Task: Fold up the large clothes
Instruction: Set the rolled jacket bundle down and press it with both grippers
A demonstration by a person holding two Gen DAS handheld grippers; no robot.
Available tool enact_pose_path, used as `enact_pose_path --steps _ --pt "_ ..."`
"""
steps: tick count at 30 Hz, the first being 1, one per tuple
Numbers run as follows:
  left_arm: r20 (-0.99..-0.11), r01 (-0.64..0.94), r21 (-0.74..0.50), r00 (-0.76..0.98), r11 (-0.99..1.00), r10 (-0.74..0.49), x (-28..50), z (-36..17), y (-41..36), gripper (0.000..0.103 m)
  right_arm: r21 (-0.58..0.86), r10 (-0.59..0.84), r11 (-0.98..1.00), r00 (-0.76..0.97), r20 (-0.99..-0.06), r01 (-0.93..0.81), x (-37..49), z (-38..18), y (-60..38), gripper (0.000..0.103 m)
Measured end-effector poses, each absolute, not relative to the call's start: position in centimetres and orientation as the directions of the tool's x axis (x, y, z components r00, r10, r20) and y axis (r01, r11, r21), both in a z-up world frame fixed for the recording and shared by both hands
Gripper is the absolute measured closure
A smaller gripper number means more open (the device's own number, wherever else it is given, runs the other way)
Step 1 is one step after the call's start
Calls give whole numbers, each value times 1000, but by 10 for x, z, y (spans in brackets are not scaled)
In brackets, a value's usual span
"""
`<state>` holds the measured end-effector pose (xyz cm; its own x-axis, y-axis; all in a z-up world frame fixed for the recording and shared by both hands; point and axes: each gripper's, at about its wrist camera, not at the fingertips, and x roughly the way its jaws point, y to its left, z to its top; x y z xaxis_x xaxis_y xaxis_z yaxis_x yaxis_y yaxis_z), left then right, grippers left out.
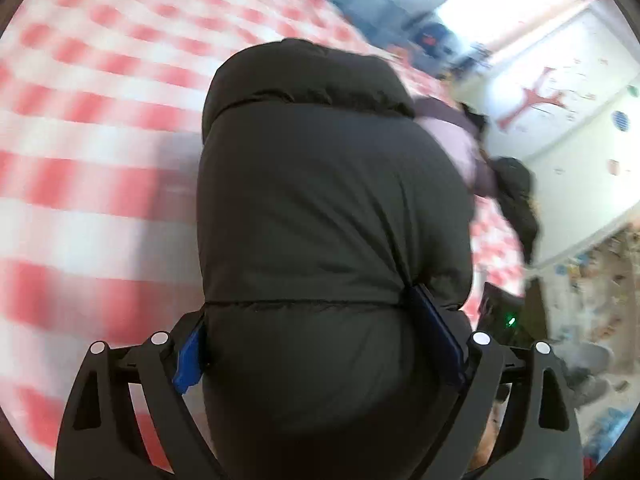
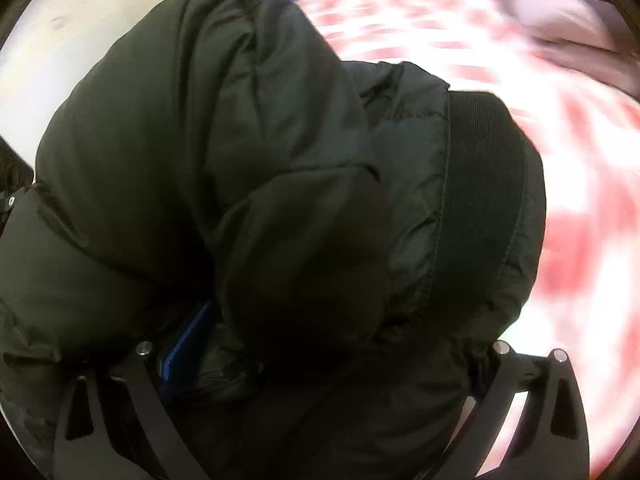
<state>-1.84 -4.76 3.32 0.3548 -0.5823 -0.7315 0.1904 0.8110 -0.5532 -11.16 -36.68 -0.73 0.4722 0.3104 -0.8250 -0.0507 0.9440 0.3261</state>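
A black puffer jacket (image 1: 320, 208) fills the middle of the left wrist view. My left gripper (image 1: 316, 320) is shut on a thick padded fold of it, blue pads pressing both sides, above the red-and-white checked bed cover (image 1: 88, 128). In the right wrist view the same jacket (image 2: 208, 152) bulges over my right gripper (image 2: 320, 344), which is shut on a bunched part near its black ribbed band (image 2: 484, 200). Only the left blue pad (image 2: 188, 340) shows; the right fingertip is buried in fabric.
A mauve garment (image 1: 456, 140) lies on the bed beyond the jacket and also shows in the right wrist view (image 2: 568, 20). A white wall with red stickers (image 1: 560, 92) stands right. Clutter lies on the floor (image 1: 600, 320) by the bed edge. The views are motion-blurred.
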Motion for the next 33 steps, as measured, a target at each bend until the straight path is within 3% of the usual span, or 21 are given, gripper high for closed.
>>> enact_pose_path --steps 3,6,8,11,14,16,18,22,26,33 --pt "-814 72 -447 381 892 -439 -28 28 12 18 392 393 916 406 -825 -90 -90 -23 -339 5" --pt "-775 13 -407 524 913 -353 -43 50 42 18 475 458 878 379 -804 -54 -85 -33 -346 5" --pt "-724 93 -416 567 905 -392 -45 63 21 17 482 463 875 356 -812 -38 -86 -36 -353 5" --pt "-737 237 -370 513 898 -439 -46 56 -31 17 473 454 880 346 -821 -33 -84 -26 -364 6" --pt "-803 298 -219 486 929 -345 -53 28 -76 15 396 359 918 443 -822 -11 -94 12 -378 5" --pt "-810 321 -199 479 926 -339 -58 25 -98 14 314 266 949 565 -781 -12 -104 52 -375 5" --pt "-809 341 -171 486 925 -329 -64 27 -105 14 292 260 955 617 -743 -51 -97 72 -369 5" --pt "-805 361 -183 479 915 -350 -62 29 -108 13 120 123 992 576 -808 -44 -55 47 -351 5" --pt "-821 376 -193 444 906 -359 -42 14 -104 13 391 340 919 394 -854 55 -28 -35 -384 5" --pt "-749 319 -367 457 874 -481 -65 34 -56 13 452 354 889 517 -779 72 -97 18 -406 5"
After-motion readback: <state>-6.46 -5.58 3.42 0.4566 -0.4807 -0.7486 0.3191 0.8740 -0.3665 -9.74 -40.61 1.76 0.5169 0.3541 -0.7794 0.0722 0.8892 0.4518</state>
